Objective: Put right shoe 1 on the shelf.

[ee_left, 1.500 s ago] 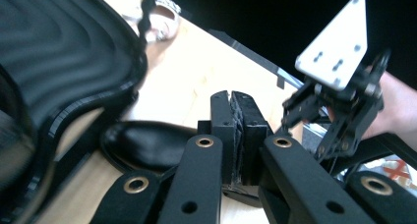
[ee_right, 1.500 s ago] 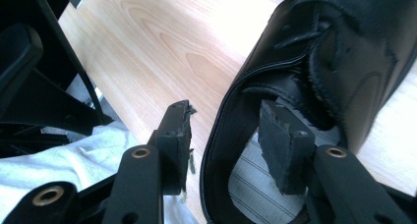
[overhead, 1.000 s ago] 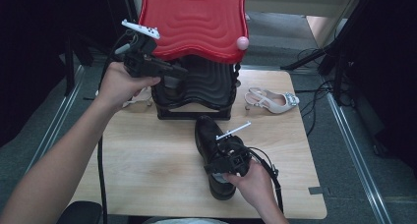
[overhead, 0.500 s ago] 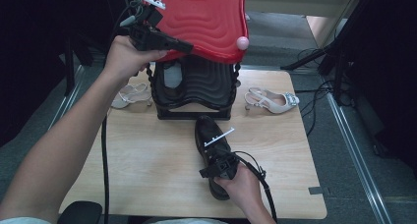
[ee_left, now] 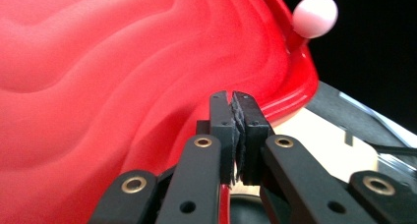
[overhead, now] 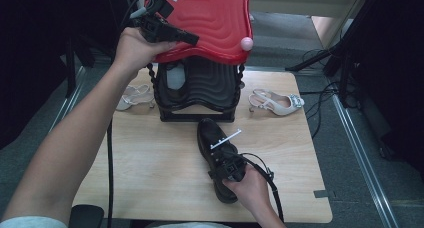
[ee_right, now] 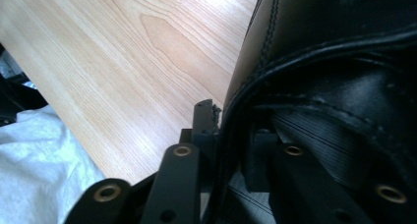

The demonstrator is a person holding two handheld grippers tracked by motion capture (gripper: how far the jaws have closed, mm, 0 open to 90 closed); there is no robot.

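Nearest to me, my right gripper [overhead: 231, 164] sits low over the front half of the worktop [overhead: 150, 168], my hand wrapped round it from below. Its jaws have just been closing, and in the right gripper view they pinch the side wall of the black leather shoe [ee_right: 314, 52]: one jaw stands outside the stitched rim, the other inside the opening, with the leather between them. From the high view the black leather shoe [overhead: 212, 140] lies on the pale wood near the middle, its toe pointing away from me toward the black stand, and I hold it at the heel end.

Farther out stands the black ribbed shoe rack [overhead: 200, 90], its base resting on the far half of the worktop. A pale heeled sandal [overhead: 132, 97] lies just left of it, and another pale slingback [overhead: 277, 102] lies to its right, apart from the base.

Farthest and highest, my left gripper [overhead: 187, 37] is raised at the left edge of the red wavy lid [overhead: 210, 13] that tops the rack. In the left gripper view its jaws are pressed together on the thin rim of the red wavy lid [ee_left: 123, 86], the rim running between the pads. A pink knob [ee_left: 314, 15] stands at the lid's far corner.
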